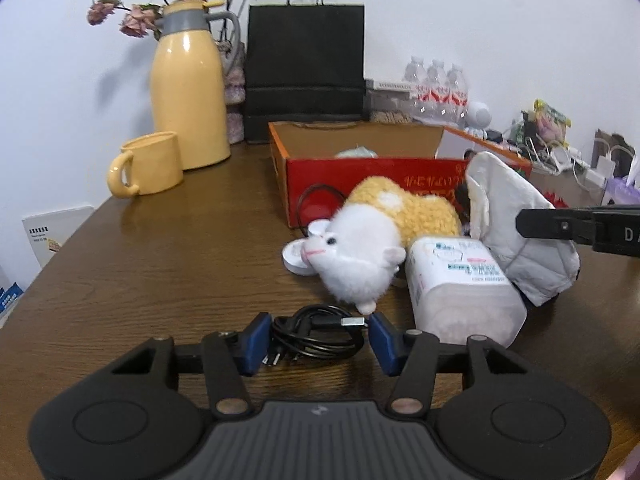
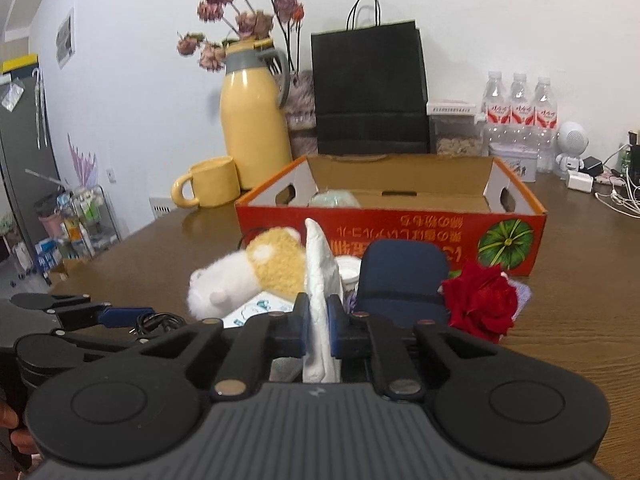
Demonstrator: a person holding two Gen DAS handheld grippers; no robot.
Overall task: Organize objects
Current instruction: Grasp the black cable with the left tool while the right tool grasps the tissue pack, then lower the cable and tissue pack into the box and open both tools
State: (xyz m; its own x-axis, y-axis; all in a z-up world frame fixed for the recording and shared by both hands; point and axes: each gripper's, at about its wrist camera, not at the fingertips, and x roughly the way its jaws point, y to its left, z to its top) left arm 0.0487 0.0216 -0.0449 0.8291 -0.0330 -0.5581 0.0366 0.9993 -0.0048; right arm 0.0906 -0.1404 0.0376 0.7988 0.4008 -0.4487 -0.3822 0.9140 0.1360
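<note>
Right gripper [image 2: 319,330] clamped on a white crumpled tissue pack [image 2: 320,280]. Left gripper [image 1: 318,338] jaws apart, astride a coiled black cable [image 1: 316,334] on the brown wooden table [image 1: 160,260]; pad contact unclear. Red cardboard box [image 2: 400,236] stands beyond.

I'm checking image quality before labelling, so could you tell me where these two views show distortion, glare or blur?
Left wrist view: fisheye bends the table edge and darkens the corners; window-like glare sits on the yellow jug; the black cable is sharp. Right wrist view: same curvature, the dried flowers are soft, and the tissue pack is sharp.
</note>
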